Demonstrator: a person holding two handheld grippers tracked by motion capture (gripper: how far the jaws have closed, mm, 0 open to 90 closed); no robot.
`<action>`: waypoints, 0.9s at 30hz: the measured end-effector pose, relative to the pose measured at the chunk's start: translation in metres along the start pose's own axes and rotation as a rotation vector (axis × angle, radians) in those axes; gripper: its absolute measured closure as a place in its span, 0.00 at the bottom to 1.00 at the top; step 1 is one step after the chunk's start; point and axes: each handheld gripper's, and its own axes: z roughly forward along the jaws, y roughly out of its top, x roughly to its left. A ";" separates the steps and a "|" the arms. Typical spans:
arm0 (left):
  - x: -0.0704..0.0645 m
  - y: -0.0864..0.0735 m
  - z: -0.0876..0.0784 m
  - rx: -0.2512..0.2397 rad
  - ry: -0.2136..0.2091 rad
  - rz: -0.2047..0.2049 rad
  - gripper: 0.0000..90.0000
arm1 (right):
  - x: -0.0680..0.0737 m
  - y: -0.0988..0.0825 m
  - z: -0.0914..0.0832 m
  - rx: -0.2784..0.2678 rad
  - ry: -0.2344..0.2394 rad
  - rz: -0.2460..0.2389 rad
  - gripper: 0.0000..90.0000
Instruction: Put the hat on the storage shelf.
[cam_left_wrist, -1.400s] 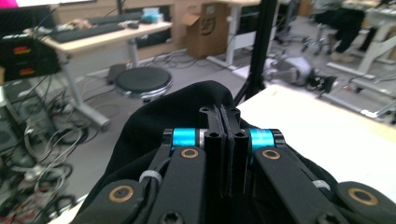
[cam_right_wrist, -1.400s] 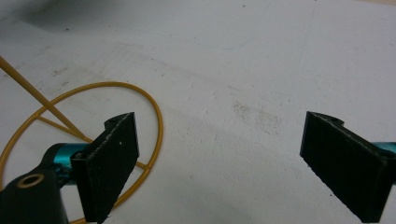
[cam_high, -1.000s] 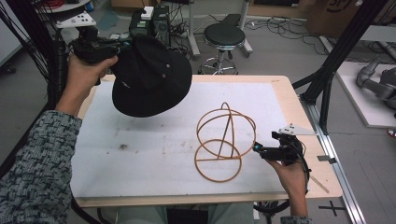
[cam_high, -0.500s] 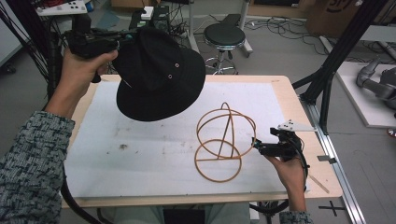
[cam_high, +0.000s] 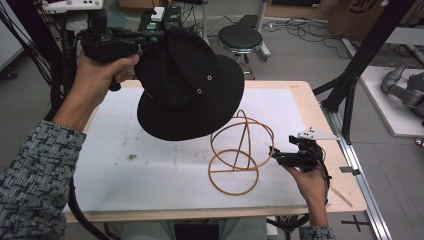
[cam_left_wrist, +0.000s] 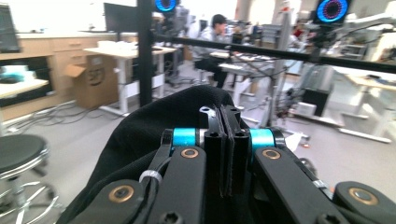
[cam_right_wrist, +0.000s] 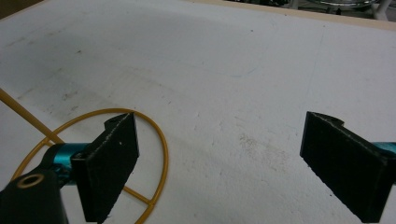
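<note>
Your left gripper (cam_high: 150, 37) is raised above the far left part of the worktop (cam_high: 165, 170), and its jaws are clenched on the black hat (cam_high: 192, 87). In the left gripper view the jaws press flat together with hat fabric (cam_left_wrist: 154, 126) pinched between them. The hat hangs in the air from that grip, tilted, its brim low and its crown toward the gripper, with two metal eyelets showing on the side. It sits above and just left of the wire stand (cam_high: 240, 150), clear of the worktop.

The stand is a thin orange frame that rests on the white mat, with a ring flat on the surface and curved hoops rising from it.

Your right gripper (cam_high: 274, 156) is low, just right of the stand, and your right hand (cam_high: 310, 180) holds it from below. Its jaws are released and spread wide, grasping nothing. In the right gripper view the stand's ring (cam_right_wrist: 140, 126) lies behind the left jaw, and bare mat (cam_right_wrist: 224, 93) fills the gap between the jaws.
</note>
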 end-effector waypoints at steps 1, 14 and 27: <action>-0.002 0.001 0.002 0.001 -0.011 0.001 0.98 | 0.000 0.000 0.000 0.000 0.000 0.000 0.13; -0.023 0.004 0.037 0.014 -0.127 -0.007 0.98 | -0.001 0.000 -0.003 -0.006 -0.001 0.004 0.13; -0.036 -0.013 0.079 0.083 -0.213 -0.008 0.98 | -0.006 -0.001 -0.011 -0.019 -0.012 0.019 0.13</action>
